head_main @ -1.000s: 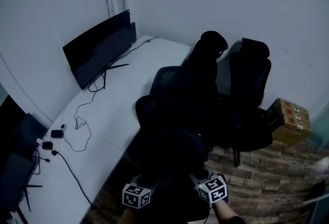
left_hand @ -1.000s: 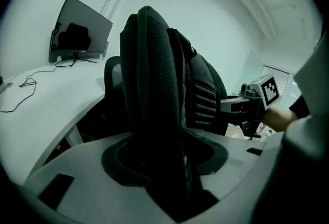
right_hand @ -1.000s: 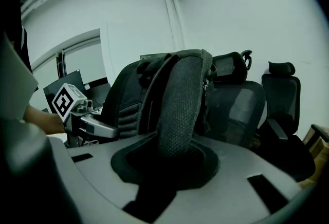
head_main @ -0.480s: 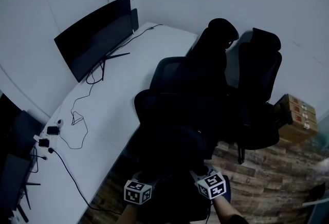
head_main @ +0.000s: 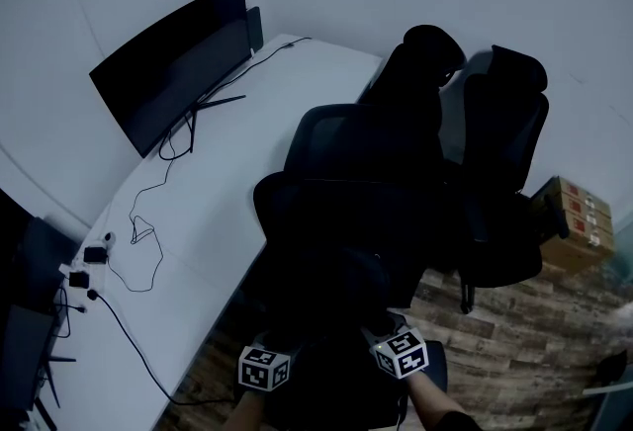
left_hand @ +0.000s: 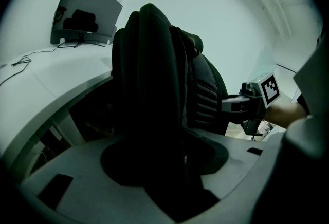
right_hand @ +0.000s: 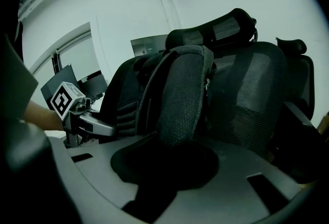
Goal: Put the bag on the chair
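A black backpack (head_main: 331,286) hangs in front of a black mesh office chair (head_main: 361,157), low over its seat. My left gripper (head_main: 287,340) holds the backpack's left side and my right gripper (head_main: 381,332) its right side. In the left gripper view the dark bulk of the backpack (left_hand: 149,79) runs down between the jaws of the left gripper (left_hand: 169,166), which are shut on it. In the right gripper view a padded shoulder strap (right_hand: 185,94) is clamped in the right gripper (right_hand: 164,166), with the chair's backrest (right_hand: 247,89) right behind it. The room is dim, so the fingertips are hard to make out.
A second black chair (head_main: 504,142) stands close behind the first. A white desk (head_main: 227,192) runs along the left with a curved monitor (head_main: 168,73) and loose cables (head_main: 138,241). Cardboard boxes (head_main: 569,221) lie on the wood floor (head_main: 514,360) at the right.
Both grippers have sunk a little with the backpack, toward the chair's seat. The chairs now sit slightly higher and nearer in the head view.
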`<control>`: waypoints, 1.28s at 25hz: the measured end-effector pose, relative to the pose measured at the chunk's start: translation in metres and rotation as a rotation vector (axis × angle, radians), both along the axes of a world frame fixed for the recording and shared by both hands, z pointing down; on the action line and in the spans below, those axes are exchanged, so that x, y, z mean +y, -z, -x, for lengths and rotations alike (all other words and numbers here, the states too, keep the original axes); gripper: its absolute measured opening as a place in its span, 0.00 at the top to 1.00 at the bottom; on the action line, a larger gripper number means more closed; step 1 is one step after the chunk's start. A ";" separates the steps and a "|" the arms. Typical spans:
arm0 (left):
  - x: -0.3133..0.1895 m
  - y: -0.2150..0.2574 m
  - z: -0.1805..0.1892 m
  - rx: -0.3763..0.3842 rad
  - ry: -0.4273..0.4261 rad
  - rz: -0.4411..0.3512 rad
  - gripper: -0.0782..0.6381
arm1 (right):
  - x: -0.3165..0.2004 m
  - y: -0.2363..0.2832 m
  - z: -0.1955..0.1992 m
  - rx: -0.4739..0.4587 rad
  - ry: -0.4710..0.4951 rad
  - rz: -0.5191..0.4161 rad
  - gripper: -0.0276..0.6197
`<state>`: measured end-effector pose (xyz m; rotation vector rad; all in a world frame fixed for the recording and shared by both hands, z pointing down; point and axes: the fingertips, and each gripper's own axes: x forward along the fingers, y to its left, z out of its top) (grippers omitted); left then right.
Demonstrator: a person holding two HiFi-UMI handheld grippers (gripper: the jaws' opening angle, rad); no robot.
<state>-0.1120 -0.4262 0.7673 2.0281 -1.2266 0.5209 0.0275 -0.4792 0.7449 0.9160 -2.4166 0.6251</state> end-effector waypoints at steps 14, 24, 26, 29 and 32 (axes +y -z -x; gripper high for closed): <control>-0.010 -0.051 0.020 0.002 0.016 0.081 0.55 | -0.017 -0.057 0.015 0.038 0.015 0.069 0.79; -0.025 -0.073 0.030 -0.012 0.030 0.102 0.51 | -0.039 -0.084 0.016 0.049 -0.002 0.100 0.74; -0.027 -0.074 0.032 -0.024 0.037 0.097 0.49 | -0.045 -0.088 0.012 0.063 -0.027 0.101 0.70; -0.029 -0.076 0.034 -0.037 0.044 0.090 0.46 | -0.050 -0.092 0.008 0.087 -0.059 0.098 0.65; -0.030 -0.077 0.034 -0.045 0.050 0.086 0.45 | -0.053 -0.094 0.005 0.100 -0.078 0.101 0.63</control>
